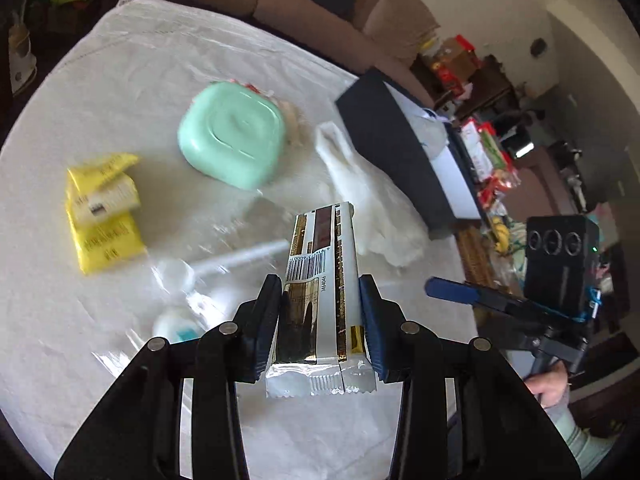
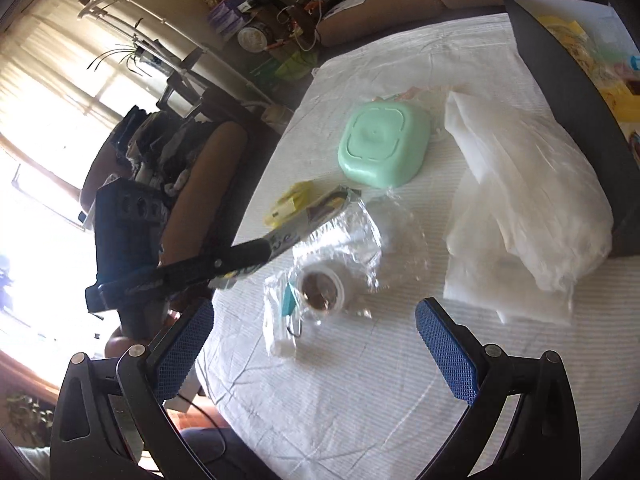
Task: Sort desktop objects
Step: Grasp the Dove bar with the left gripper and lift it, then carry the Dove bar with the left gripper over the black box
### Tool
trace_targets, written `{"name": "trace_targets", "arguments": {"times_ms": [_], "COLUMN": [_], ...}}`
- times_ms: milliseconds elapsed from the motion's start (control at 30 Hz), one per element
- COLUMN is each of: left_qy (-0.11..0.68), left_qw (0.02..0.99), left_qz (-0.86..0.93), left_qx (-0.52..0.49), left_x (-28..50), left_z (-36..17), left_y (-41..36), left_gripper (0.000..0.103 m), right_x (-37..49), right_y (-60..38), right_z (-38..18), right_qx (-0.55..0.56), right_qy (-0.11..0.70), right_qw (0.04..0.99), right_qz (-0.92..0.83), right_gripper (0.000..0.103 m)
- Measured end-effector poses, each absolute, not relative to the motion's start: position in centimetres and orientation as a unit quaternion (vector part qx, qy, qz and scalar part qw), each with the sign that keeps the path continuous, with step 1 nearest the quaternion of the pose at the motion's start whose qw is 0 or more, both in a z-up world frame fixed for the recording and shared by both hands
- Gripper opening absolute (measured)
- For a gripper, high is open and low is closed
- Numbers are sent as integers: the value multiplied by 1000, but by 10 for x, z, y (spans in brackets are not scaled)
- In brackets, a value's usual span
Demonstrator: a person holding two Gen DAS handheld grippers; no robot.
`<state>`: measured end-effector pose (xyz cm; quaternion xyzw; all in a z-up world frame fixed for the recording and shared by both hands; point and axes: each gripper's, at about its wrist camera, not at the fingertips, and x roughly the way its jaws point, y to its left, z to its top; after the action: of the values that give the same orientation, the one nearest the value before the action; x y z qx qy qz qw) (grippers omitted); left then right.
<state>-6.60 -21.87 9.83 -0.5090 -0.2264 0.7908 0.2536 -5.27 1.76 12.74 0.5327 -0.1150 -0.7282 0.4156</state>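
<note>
My left gripper [image 1: 320, 292] is shut on a white and gold snack bar wrapper [image 1: 320, 280] and holds it above the white tablecloth [image 1: 120, 100]. The same bar [image 2: 316, 212] shows in the right wrist view, clamped by the left gripper [image 2: 276, 240]. My right gripper [image 2: 316, 332] is open and empty, low over the table's near side; it shows at the right of the left wrist view [image 1: 440, 286]. On the table lie a mint green box [image 1: 232, 136], yellow packets [image 1: 104, 212], a clear plastic bag with a round tub [image 2: 320, 284] and a white folded cloth [image 1: 368, 200].
A dark open box [image 1: 400, 156] stands at the table's right side, with printed sheets inside [image 2: 592, 52]. A beige sofa [image 1: 320, 8] runs behind the table. A chair with clothes [image 2: 180, 160] stands to the left. Cluttered shelves [image 1: 480, 80] stand beyond.
</note>
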Motion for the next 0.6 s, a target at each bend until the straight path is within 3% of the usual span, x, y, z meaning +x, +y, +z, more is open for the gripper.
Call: {"name": "trace_targets", "arguments": {"times_ms": [333, 600], "left_qy": [-332, -468], "left_qw": [327, 389], "left_qz": [713, 615], "left_qx": [-525, -501], "left_x": [20, 36], "left_z": [64, 48], "left_y": [-106, -66], "left_gripper": [37, 37], "right_x": [-6, 9], "right_y": [152, 242], "right_z": [113, 84], "right_qx": [532, 516], "right_qy": [-144, -365], "right_qw": [350, 363], "right_qz": [-757, -685], "right_gripper": [103, 103]}}
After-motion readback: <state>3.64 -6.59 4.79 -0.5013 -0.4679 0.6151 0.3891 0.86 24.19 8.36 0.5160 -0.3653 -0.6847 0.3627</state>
